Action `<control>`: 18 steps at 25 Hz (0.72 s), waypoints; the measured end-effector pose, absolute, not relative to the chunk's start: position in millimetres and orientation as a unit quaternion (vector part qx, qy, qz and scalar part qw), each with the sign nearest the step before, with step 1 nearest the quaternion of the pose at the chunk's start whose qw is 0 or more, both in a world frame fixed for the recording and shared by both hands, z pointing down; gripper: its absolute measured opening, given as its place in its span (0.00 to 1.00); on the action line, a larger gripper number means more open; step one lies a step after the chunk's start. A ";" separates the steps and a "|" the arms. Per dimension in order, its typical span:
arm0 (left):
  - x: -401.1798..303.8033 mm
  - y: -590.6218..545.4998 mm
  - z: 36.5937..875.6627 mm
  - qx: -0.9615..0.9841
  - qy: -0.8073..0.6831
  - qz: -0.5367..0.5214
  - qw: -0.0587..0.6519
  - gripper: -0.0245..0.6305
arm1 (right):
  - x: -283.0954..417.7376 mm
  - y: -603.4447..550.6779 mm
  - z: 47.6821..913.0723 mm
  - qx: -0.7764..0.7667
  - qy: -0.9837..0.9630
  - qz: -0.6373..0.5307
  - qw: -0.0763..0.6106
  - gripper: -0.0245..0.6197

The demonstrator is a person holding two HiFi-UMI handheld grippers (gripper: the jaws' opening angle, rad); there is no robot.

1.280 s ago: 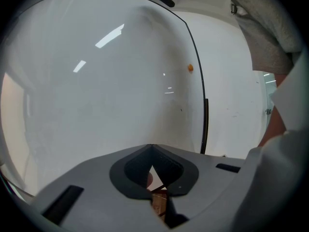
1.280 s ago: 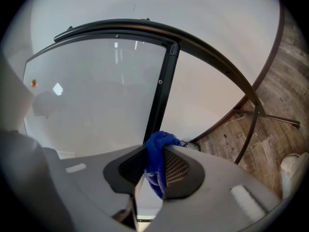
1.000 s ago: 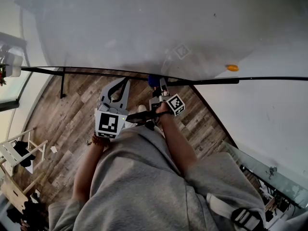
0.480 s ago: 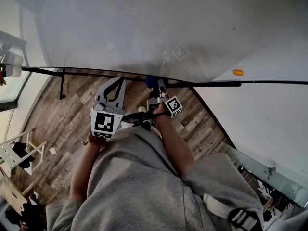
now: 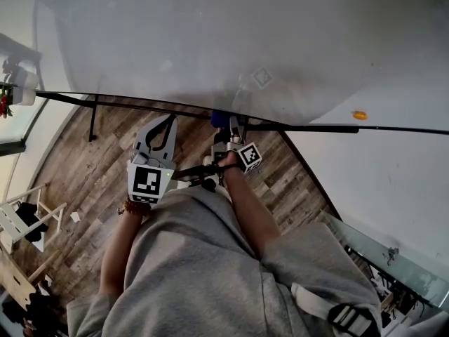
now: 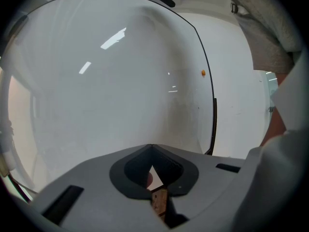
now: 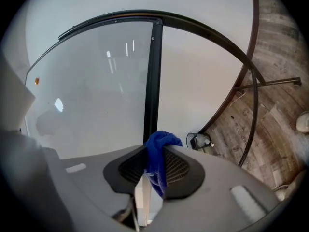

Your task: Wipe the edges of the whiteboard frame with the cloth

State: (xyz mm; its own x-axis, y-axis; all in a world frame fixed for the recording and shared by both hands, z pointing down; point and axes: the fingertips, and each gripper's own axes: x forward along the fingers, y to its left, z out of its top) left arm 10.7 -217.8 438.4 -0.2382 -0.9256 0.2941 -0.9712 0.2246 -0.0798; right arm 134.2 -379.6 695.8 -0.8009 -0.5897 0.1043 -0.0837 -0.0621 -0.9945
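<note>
From the head view only: two bare forearms (image 5: pixel 247 209) stretched forward out of a grey sweatshirt (image 5: pixel 203 265), above a brown wooden plank floor (image 5: pixel 84 174). At left, the left gripper (image 5: pixel 171 120), held upright with its tips pointing toward the thin black frame (image 5: pixel 126 104) of the large white whiteboard (image 5: pixel 210 41), a little short of it. Shown in the left gripper view as pressed together, with nothing between the jaws, and facing the white surface. Seen there also, a small orange dot (image 6: pixel 203 73) just inside the frame's edge. To the right and close beside, the right gripper (image 5: pixel 229 125), raised to the frame. Clamped on a crumpled bright blue cloth (image 7: pixel 158 151), as made plain by the right gripper view. Placed right at a black frame bar; real contact not possible to confirm.
</note>
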 end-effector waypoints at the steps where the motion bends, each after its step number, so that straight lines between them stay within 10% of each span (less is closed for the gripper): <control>1: 4.5 -212.6 441.1 0.610 -0.777 0.123 0.094 0.05 | 126.8 -374.6 697.5 -0.253 0.662 -0.682 0.182 0.18; 18: -77.6 -144.7 463.7 0.691 -0.703 0.137 0.099 0.05 | 85.9 -336.3 695.1 -0.319 0.633 -0.654 0.265 0.18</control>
State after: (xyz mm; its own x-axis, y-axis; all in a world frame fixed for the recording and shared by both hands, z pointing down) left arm -77.6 -144.7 463.7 -0.0260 -0.9440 0.3290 -0.9984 0.0080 -0.0560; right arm 85.9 -336.3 695.1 -0.6562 -0.7501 0.0823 -0.0586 -0.0582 -0.9966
